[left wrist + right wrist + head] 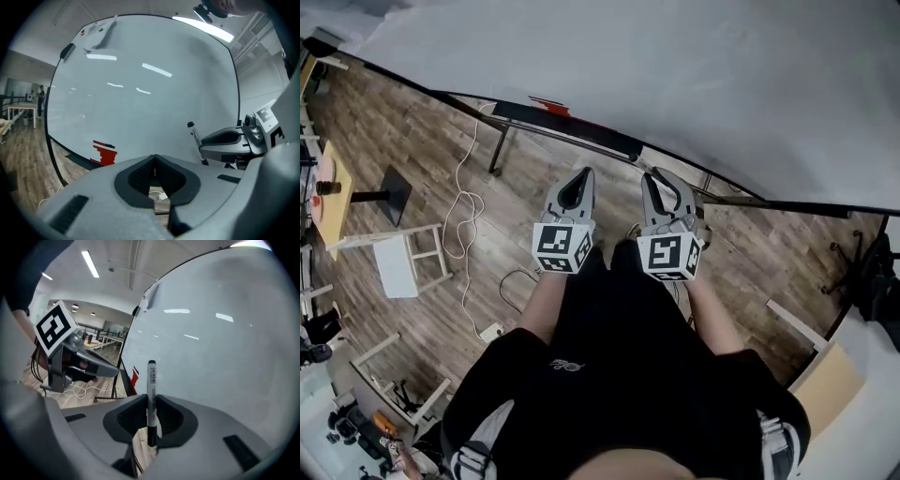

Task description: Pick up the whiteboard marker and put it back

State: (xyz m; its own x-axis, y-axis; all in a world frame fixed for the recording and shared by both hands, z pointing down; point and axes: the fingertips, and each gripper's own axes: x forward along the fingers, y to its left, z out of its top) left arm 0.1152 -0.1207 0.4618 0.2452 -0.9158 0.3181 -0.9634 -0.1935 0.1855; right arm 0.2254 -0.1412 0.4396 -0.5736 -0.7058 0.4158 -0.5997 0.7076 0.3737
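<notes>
A white whiteboard marker [151, 394] with a black cap stands upright between the jaws of my right gripper [152, 420], which is shut on it. From the left gripper view the same marker [193, 136] sticks up from the right gripper [229, 143]. My left gripper [154, 176] has its jaws pressed together with nothing between them. In the head view both grippers, left [577, 192] and right [666, 192], are held side by side in front of the whiteboard [675, 84], just short of its tray [572, 131].
A red eraser [548, 105] lies on the tray, also seen as a red block [104, 152]. Cables [469, 216] trail over the wooden floor. A white stool [403, 258] and a small table [337, 192] stand at the left.
</notes>
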